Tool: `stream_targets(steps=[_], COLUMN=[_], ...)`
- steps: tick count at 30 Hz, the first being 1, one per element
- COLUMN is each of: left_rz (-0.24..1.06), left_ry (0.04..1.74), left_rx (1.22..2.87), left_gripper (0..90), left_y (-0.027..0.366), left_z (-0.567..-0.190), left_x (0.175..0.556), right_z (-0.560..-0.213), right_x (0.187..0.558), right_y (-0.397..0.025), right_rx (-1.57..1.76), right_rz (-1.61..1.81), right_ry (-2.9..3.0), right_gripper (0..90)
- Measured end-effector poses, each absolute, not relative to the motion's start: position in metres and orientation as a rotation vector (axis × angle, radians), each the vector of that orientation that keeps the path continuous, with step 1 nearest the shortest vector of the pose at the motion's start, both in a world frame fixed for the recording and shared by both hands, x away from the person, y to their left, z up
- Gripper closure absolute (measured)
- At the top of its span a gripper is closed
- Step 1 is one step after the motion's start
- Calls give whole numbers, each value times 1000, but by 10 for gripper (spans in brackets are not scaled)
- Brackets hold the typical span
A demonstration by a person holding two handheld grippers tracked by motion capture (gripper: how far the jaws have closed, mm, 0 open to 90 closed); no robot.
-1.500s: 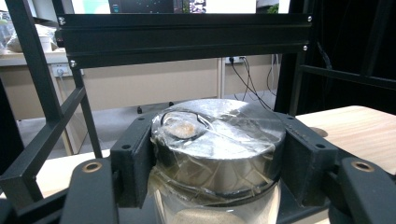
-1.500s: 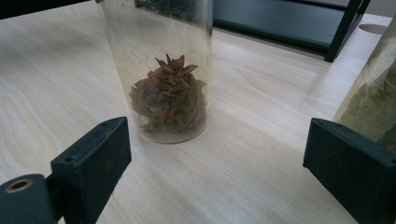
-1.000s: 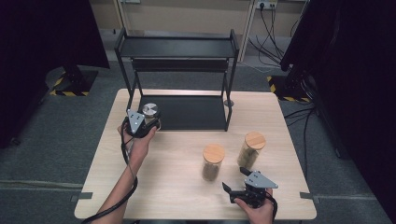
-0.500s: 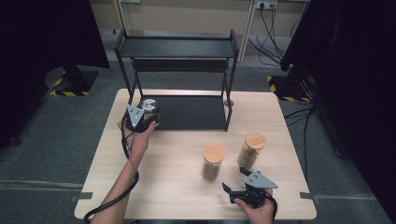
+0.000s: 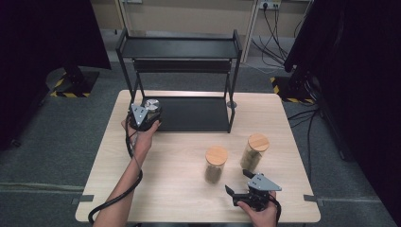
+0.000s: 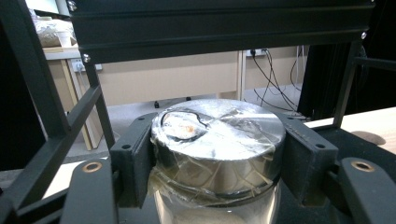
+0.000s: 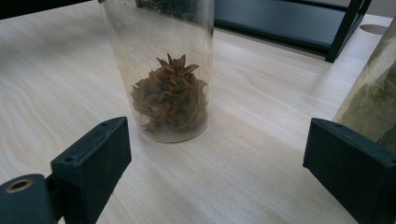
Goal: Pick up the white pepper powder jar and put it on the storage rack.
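Observation:
My left gripper [image 5: 144, 116] is shut on a glass jar with a silver metal lid [image 5: 152, 105] at the front left corner of the black rack's lower shelf [image 5: 194, 113]. In the left gripper view both pads clamp the jar [image 6: 217, 135] just below its plastic-wrapped lid, under the rack's crossbar. My right gripper [image 5: 238, 182] stands open near the table's front edge. In the right gripper view a jar of star anise [image 7: 170, 79] stands ahead between the spread jaws, not touching them. A second jar with green leaves [image 7: 373, 107] is at the right jaw.
Two wooden-lidded jars, the star anise one [image 5: 215, 163] and a taller one [image 5: 255, 150], stand on the right half of the wooden table [image 5: 156, 189]. The black two-tier rack [image 5: 179, 47] fills the table's back. Cables trail across the floor behind it.
My left gripper has carried the silver-lidded jar a little farther toward the rack's lower shelf. The right gripper and both wooden-lidded jars have stayed put.

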State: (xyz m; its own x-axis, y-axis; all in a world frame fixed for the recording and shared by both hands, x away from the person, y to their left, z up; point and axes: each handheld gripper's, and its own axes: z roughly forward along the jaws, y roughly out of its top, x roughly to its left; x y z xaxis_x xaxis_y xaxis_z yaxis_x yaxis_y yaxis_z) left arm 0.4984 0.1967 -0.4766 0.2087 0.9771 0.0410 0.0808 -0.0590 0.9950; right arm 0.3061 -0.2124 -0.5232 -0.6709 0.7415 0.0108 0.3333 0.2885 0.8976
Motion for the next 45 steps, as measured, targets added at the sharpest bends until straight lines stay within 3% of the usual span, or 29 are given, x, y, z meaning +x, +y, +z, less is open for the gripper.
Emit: stream_targets(steps=[45], left_rz=[1012], left_ry=[1154], left_rx=[1417], left_gripper=[347], left_y=[198], left_z=[-509], left_x=[525], right_z=[-523], right_x=[306], right_y=[-212], right_rx=[958], right_rz=[1346], right_ry=[2161], right_gripper=[77])
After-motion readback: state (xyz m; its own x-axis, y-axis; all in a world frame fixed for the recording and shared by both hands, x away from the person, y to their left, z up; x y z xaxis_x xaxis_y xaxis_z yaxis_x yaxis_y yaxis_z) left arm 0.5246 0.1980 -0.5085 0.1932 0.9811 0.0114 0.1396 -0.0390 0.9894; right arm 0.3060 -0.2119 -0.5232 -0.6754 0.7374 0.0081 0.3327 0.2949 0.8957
